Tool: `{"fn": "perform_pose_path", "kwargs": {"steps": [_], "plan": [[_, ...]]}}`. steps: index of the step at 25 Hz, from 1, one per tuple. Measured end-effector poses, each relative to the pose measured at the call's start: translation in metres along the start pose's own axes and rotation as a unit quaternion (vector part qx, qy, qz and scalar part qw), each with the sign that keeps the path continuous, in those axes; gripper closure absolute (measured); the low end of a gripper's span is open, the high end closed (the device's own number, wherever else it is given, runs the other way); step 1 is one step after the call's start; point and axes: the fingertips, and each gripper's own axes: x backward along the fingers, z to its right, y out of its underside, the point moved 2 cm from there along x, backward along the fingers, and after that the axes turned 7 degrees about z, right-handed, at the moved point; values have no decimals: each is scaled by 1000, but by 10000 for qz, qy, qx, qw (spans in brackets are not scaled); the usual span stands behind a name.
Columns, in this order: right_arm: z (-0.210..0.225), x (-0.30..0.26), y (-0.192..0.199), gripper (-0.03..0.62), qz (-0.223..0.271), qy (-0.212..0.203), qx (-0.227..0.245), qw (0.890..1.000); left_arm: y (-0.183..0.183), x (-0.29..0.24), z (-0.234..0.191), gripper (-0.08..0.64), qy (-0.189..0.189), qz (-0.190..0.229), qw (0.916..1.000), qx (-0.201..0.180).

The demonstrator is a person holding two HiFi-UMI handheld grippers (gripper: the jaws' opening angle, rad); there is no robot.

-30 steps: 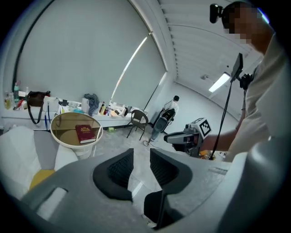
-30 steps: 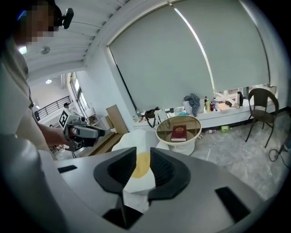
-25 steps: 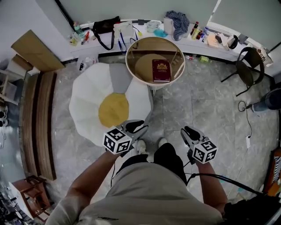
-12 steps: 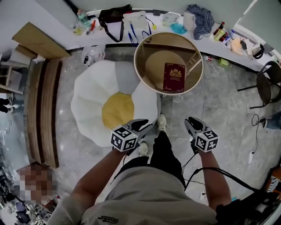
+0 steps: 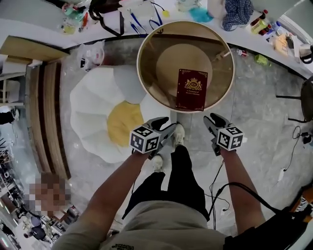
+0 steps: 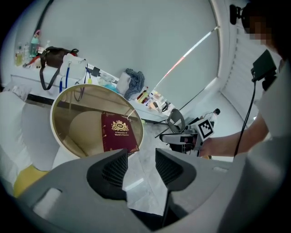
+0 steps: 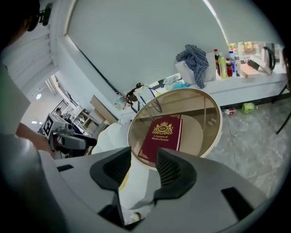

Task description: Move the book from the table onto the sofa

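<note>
A dark red book (image 5: 191,89) with gold print lies flat on the round glass table (image 5: 138,63). To the table's left sits the low flower-shaped sofa (image 5: 90,112), white with a yellow middle. My left gripper (image 5: 164,125) hovers over the floor between sofa and table, short of the book. Near the table's front edge is my right gripper (image 5: 213,122). On both, the jaws are opening with nothing between them. The left gripper view has the book (image 6: 119,133) ahead beyond the jaws, and in the right gripper view the book (image 7: 161,134) lies straight ahead.
A cluttered white counter (image 5: 146,12) with a bag, bottles and cloth runs behind the table. Wooden slats (image 5: 49,117) lie left of the sofa. A black chair (image 5: 305,97) stands at the right. A cable (image 5: 220,180) trails on the floor by the person's feet.
The person has stepped toward the table, so book and table are nearer. Both grippers moved forward and down to the table's front edge, and their jaws stand wider.
</note>
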Motion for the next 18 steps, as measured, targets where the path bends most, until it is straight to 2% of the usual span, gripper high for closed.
{"fn": "perform_pose_path", "kwargs": {"steps": [3,8,14,18], "plan": [[36,-31,-1,419,-10,21,-314,9995,-8,-47,-30,376,-87,-126,9998,162],[87,-82,7,419,-96,55,-808,9967,-11,-113,-79,365,-248,-398,9987,202],[118,-126,17,420,-219,-40,-931,9954,-1,-162,-129,360,-426,-625,9965,370],[124,-140,20,425,-204,-68,-997,9948,9,-177,-149,359,-373,-704,9947,643]]}}
